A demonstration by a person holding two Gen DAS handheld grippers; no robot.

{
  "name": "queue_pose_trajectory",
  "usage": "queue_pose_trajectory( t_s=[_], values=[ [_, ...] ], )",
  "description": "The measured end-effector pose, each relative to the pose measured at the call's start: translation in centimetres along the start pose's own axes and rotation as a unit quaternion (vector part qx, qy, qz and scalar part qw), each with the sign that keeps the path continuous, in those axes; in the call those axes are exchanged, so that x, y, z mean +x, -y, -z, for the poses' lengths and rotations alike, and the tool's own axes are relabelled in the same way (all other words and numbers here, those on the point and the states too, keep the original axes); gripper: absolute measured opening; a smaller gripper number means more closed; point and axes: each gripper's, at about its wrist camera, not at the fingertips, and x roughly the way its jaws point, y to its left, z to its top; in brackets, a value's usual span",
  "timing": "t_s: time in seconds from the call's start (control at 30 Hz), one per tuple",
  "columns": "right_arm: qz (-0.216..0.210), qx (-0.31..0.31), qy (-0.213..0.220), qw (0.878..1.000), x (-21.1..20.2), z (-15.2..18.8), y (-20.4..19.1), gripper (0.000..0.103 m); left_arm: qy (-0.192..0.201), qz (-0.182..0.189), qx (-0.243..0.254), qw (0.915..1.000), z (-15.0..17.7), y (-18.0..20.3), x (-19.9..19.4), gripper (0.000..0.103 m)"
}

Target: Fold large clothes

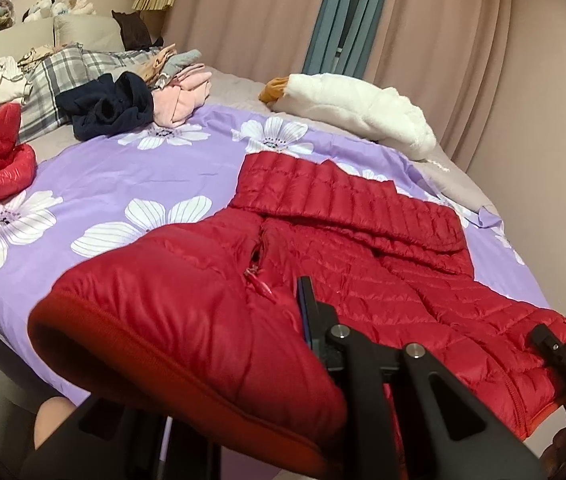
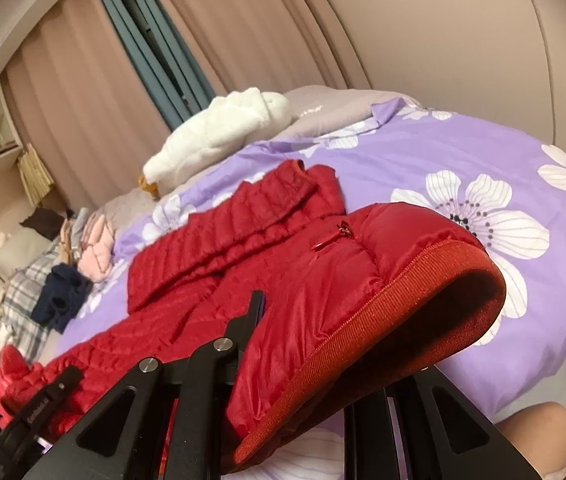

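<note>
**Two grippers, one red hem**

Both clamped on red puffer jacket (image 1: 323, 248) — left gripper (image 1: 315, 344) and right gripper (image 2: 259, 320) pinching its near hem corners, lifted off purple floral sheet (image 1: 123, 168). Rest of jacket spread flat on bed — white fleece (image 1: 363, 104) beyond.

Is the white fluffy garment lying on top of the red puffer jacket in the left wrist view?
No. The white fluffy garment lies apart at the bed's far edge, with purple floral sheet between it and the red puffer jacket.
</note>
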Motion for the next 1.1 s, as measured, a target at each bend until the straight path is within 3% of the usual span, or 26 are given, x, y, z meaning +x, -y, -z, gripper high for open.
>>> queue_pose_trajectory(
  t_s=[0.6, 1.1],
  values=[
    [-0.011, -0.026, 0.034, 0.999, -2.8, -1.1, -0.9, 0.019, 0.045, 0.025, 0.016, 0.9985, -1.2, 0.2, -3.3, 0.016],
    [-0.029, -0.048, 0.073, 0.996, -5.3, -2.1, -1.7, 0.019, 0.109, 0.056, 0.031, 0.9919, -2.2, 0.0, -6.3, 0.017]
  ],
)
